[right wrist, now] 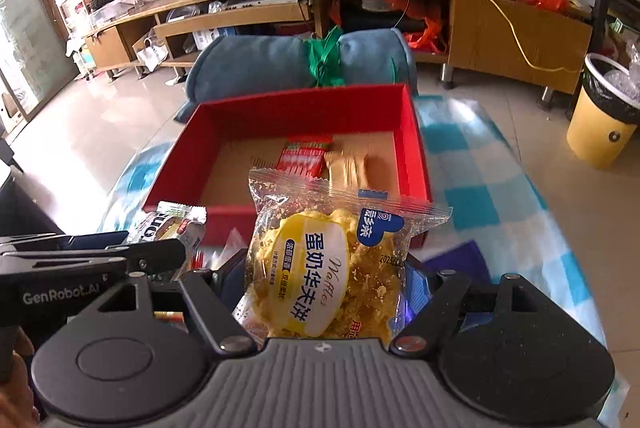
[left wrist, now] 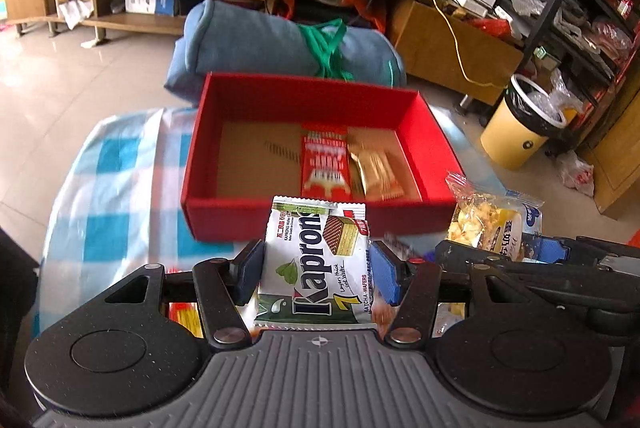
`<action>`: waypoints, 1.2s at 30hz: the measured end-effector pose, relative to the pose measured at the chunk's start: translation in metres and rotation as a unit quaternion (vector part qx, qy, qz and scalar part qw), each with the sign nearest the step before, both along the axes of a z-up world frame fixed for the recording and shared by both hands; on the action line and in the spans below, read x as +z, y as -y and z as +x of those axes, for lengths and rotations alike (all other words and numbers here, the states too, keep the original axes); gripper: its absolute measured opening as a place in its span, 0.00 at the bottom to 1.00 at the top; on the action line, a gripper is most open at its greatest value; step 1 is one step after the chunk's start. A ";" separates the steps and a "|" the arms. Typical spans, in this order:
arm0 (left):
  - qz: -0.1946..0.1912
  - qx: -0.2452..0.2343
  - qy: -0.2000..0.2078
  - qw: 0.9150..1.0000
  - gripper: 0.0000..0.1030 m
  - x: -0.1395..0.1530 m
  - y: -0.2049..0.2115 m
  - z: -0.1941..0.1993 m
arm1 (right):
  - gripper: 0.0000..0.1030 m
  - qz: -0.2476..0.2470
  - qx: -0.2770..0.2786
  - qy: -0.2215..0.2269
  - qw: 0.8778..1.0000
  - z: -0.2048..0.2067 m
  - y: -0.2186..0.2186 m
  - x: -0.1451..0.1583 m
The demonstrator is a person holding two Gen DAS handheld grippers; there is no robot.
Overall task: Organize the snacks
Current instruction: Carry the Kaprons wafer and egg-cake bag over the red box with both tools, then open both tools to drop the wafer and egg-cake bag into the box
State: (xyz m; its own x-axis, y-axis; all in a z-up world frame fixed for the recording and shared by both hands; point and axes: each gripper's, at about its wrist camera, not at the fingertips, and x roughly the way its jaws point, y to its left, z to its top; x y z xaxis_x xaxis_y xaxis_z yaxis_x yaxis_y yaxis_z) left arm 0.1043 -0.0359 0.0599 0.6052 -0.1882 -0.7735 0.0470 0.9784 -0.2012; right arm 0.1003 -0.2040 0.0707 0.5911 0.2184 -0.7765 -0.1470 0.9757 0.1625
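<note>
Both packets look light as air, and neither wants a hard squeeze. The left tongs (left wrist: 316, 270) are closed across the middle of a matcha wafer packet (left wrist: 314, 264), blue pads (left wrist: 383, 274) pressing its two side edges; it is held just short of the near wall of the red box (left wrist: 424, 132). I'd judge the film slick and the wafers inside brittle, so a grip across the flat body, as now, seems safer than pinching the crimped end.

The right tongs (right wrist: 326, 278) hold a clear waffle bag (right wrist: 328, 268) by its lower half, also just near of the box. The bag is puffy and soft, crumbs already loose inside, so it will crush easily and could slide in the pads.

Counting: two snacks in the air, one per hand. Two more lie flat in the box's right half, a red packet (left wrist: 325, 164) and a gold packet (left wrist: 374, 168) touching side by side; the left half shows bare cardboard. One box sits on the checked cloth (left wrist: 120, 164) over the desk. Other wrappers peek out beneath the tongs, too hidden to count.
</note>
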 end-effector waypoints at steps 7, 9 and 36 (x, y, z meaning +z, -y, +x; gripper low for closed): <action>0.014 0.009 0.021 1.000 0.63 0.008 0.006 0.035 | 0.69 -0.003 -0.009 0.007 1.000 0.037 0.002 0.003; 0.018 0.013 0.026 0.999 0.62 0.009 0.008 0.046 | 0.69 0.000 -0.013 0.008 1.000 0.049 0.003 0.002; 0.055 0.059 -0.018 0.997 0.62 -0.042 0.003 0.119 | 0.69 -0.053 0.001 -0.035 0.998 0.143 -0.020 -0.056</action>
